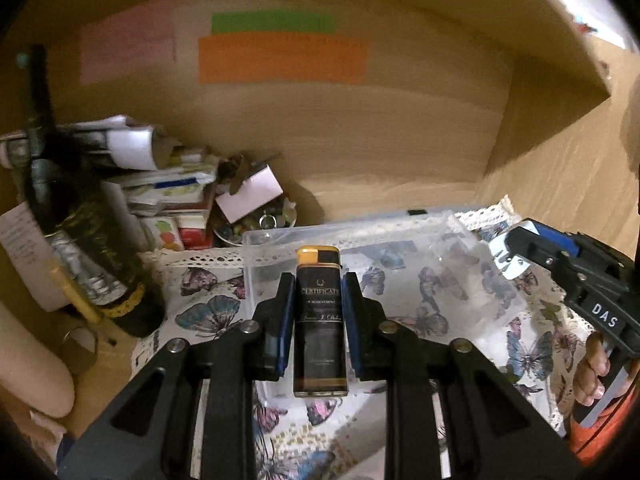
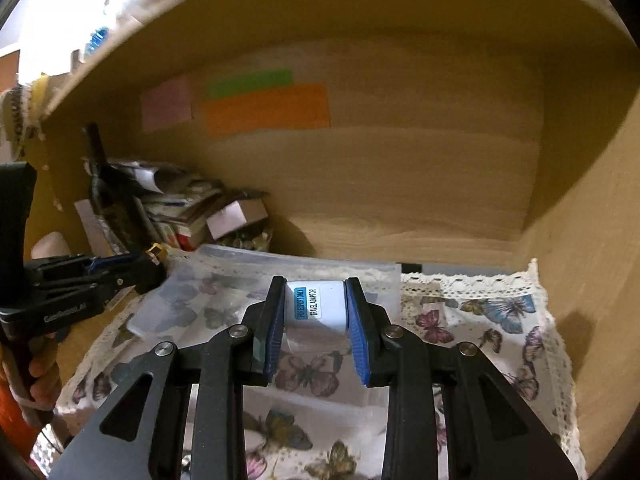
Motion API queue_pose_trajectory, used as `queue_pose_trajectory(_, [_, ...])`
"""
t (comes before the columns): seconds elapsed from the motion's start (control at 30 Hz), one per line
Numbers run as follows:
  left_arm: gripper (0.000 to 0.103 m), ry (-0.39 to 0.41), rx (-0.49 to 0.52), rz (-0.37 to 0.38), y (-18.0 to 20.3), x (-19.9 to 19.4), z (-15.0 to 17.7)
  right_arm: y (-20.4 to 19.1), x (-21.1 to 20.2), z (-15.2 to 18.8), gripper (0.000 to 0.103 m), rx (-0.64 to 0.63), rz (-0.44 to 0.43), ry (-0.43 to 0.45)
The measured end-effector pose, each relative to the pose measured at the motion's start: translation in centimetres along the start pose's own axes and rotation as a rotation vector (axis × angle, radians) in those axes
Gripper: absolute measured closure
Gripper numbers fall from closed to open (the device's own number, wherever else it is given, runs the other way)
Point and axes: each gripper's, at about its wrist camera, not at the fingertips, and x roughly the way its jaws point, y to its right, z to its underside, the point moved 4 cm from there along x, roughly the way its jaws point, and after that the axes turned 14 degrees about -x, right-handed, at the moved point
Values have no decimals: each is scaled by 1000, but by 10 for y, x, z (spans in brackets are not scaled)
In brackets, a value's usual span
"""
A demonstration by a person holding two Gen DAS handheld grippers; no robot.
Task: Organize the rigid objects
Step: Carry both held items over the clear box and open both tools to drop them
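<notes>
My left claw (image 1: 319, 280) grips lighter (image 1: 320, 322), long axis forward, above clear box (image 1: 420, 240); right claw (image 2: 315, 300) clenches travel adaptor (image 2: 316, 304) alongside.

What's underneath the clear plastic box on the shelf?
The clear plastic box sits on a butterfly-print cloth with a lace edge; the butterflies show through its clear walls. Below the cloth the shelf surface is covered, so nothing more can be seen there.

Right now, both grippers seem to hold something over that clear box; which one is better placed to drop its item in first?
Probably the left gripper: its lighter hangs over the clear plastic box. The right gripper holds its travel adaptor nearer the box's right edge.
</notes>
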Motion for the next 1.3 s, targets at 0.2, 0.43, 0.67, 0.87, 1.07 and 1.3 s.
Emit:
queue_pose_trajectory(0.2, [80,-77,16,-22,-1,38,-1,0,44,10,77,-4,-22,-109])
queue_pose_trajectory(0.43, [80,-170,39,-47,-1,74,10,-6,71,24,76,-32,-36,-195])
queue_pose_trajectory(0.67, [80,-205,62,-46,5,84,14,-11,81,29,76,-53,-38,-230])
queue_pose_trajectory(0.87, [80,-204,47,-22,8,70,11,-13,67,21,65,-55,-30,-193])
queue_pose_trajectory(1.07, [53,-114,64,-17,12,26,8,-10,27,9,58,-56,-4,-108])
queue_pose_trajectory(1.3, [32,-33,77,-25,8,-22,23,-5,-32,18,43,-29,42,-14])
